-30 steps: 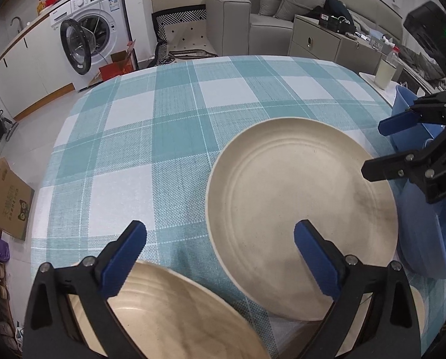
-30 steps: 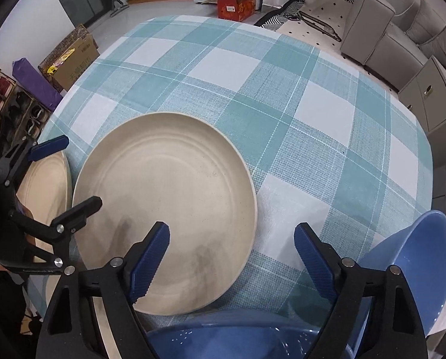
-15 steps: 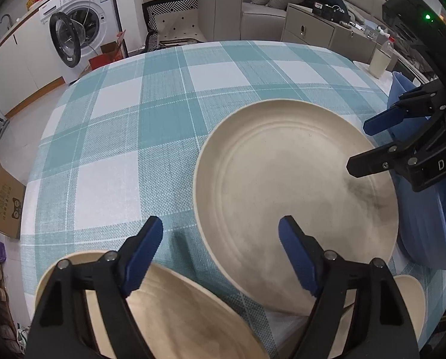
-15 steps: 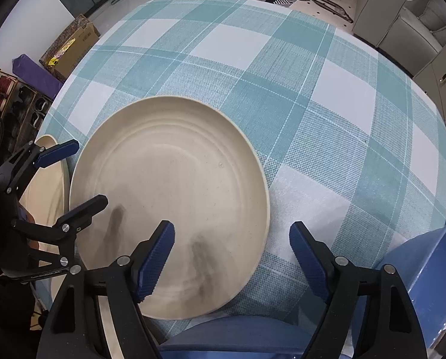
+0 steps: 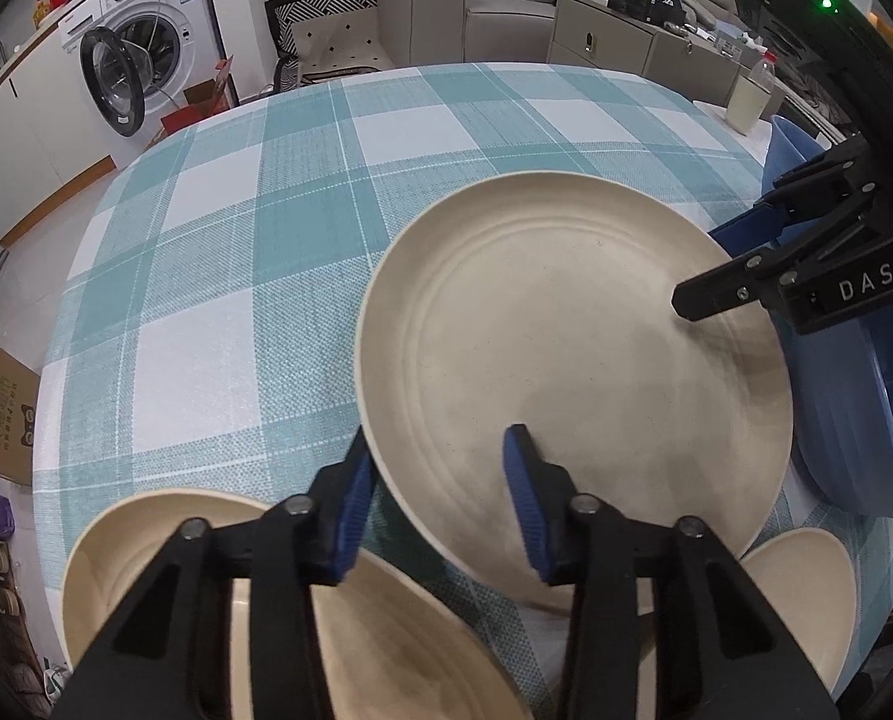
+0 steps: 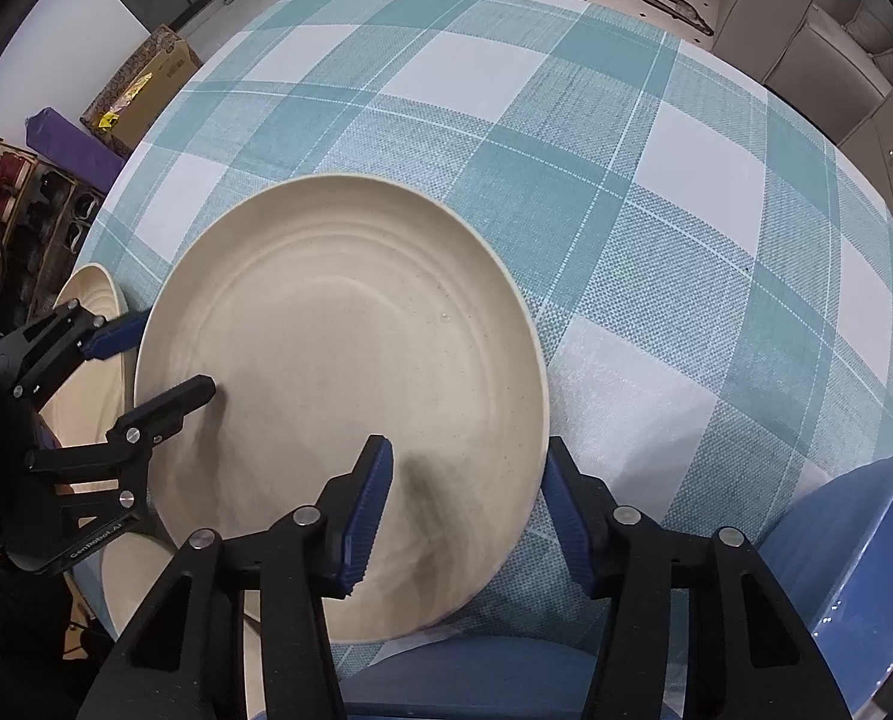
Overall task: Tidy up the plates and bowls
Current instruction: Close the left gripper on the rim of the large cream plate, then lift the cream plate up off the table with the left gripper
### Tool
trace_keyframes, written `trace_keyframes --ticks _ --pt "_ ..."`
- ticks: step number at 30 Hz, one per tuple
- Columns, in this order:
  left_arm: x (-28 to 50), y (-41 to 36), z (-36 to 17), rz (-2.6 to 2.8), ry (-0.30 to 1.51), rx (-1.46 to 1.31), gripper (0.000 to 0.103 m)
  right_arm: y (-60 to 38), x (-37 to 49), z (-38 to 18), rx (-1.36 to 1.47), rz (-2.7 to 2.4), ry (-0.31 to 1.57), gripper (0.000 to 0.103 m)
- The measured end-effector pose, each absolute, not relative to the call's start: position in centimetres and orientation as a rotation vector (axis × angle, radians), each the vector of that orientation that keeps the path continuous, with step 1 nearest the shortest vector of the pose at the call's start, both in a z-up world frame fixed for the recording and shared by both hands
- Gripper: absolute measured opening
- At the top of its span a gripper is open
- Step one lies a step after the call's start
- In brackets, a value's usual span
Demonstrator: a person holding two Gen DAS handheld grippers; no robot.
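A large plate [image 5: 572,372] lies on the counter [image 5: 218,276], right of centre in the left wrist view. The left gripper [image 5: 440,480] straddles its lower-left rim, jaws closing, one finger inside the plate and one outside. At its right rim the right gripper [image 6: 467,507] straddles the edge likewise, jaws closing. A second plate [image 5: 386,648] sits at the lower left of that frame, a small bowl [image 5: 800,594] at the lower right, and a basin [image 5: 854,420] along the right edge. A washing machine [image 5: 140,66] stands upper left, beyond the counter.
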State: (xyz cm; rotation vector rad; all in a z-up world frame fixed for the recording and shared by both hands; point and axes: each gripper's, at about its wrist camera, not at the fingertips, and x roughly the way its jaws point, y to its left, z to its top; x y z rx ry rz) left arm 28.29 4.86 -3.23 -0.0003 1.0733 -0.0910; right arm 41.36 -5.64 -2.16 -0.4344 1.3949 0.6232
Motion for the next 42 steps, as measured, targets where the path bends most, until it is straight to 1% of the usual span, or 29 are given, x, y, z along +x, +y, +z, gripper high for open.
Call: trace_keyframes --ticks 5,13,15,17,34,42 --pt "28.4 5.3 -3.2 -0.084 1.071 -0.020 0.033 -6.1 41.6 -2.2 -0.448 0.612 1.373 0.035" --pt "28.3 5.7 -2.9 -0.069 1.057 -0.058 0.029 -6.3 41.6 -2.1 -0.454 0.599 1.336 0.025" --pt "28.2 5.9 -2.7 -0.065 1.045 -0.068 0.028 -6.4 41.6 -1.9 -0.459 0.596 1.319 0.018" --pt "28.0 6.1 -2.4 -0.065 1.034 -0.082 0.027 -7.0 41.8 -1.5 -0.448 0.587 1.307 0.016" --pt "26.1 7.3 0.4 -0.006 0.926 -0.133 0.024 -7.2 40.3 2.1 -0.377 0.606 1.158 0.012" --pt "24.4 7.7 3.3 0.025 0.837 -0.113 0.024 -7.1 38.9 5.2 -0.342 0.626 1.066 0.011"
